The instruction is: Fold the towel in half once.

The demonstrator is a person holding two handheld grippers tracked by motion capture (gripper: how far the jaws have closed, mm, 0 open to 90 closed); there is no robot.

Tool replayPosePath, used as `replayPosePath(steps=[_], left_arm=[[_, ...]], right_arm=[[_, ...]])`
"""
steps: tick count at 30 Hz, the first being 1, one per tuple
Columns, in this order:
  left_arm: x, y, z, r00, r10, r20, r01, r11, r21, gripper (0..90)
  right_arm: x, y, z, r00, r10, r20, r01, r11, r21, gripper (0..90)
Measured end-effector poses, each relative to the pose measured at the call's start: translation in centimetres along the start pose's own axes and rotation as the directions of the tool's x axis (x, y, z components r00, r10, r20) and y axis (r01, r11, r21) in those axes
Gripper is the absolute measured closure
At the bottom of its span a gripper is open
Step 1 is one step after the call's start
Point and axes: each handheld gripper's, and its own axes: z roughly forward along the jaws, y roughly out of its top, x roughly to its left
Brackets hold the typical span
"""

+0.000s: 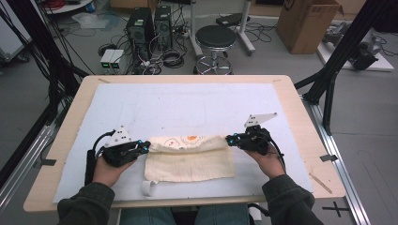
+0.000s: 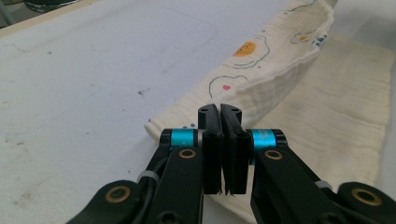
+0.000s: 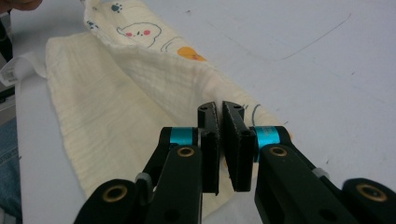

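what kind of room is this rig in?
Probably a robotics or data-collection lab: desktop computer towers with tangled cables on the floor, a black frame strut beside the table, and an open cardboard box.

A light wooden bench point(image 1: 70, 112) with rounded corners carries a white mat point(image 1: 187, 105) that covers most of its top. A thin wooden stick point(image 1: 320, 183) lies on the bare wood near the front right corner. Beyond the far edge, on a grey floor point(image 1: 371, 117), stands a round black stool point(image 1: 215, 37) with a chrome foot ring. To its left are two black computer towers point(image 1: 149, 28) amid tangled cables, with a small white box point(image 1: 111, 60) beside them. An open cardboard box point(image 1: 305, 23) sits at the far right. Black frame legs point(image 1: 345, 47) rise at both sides.
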Motion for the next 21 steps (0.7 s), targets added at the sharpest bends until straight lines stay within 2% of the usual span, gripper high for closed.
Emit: replayPosePath(steps=[9, 15, 21], left_arm=[[-1.3, -1.5, -1.1, 0.9996, 0.007, 0.027, -0.007, 1.0, -0.005, 86.7], [-2.0, -2.0, -1.6, 0.9987, 0.028, 0.043, -0.028, 0.9996, -0.005, 86.7], [-2.7, -2.8, -1.7, 0.9978, 0.03, 0.059, -0.03, 0.9995, 0.007, 86.4]], right_arm=[[1.4, -1.3, -0.6, 0.9997, -0.018, -0.014, 0.018, 1.0, 0.01, 85.4], [2.3, -2.1, -0.7, 0.9993, -0.028, -0.023, 0.028, 0.999, 0.018, 85.4], [2.7, -2.8, -0.6, 0.9991, -0.035, -0.022, 0.036, 0.999, 0.037, 85.2]])
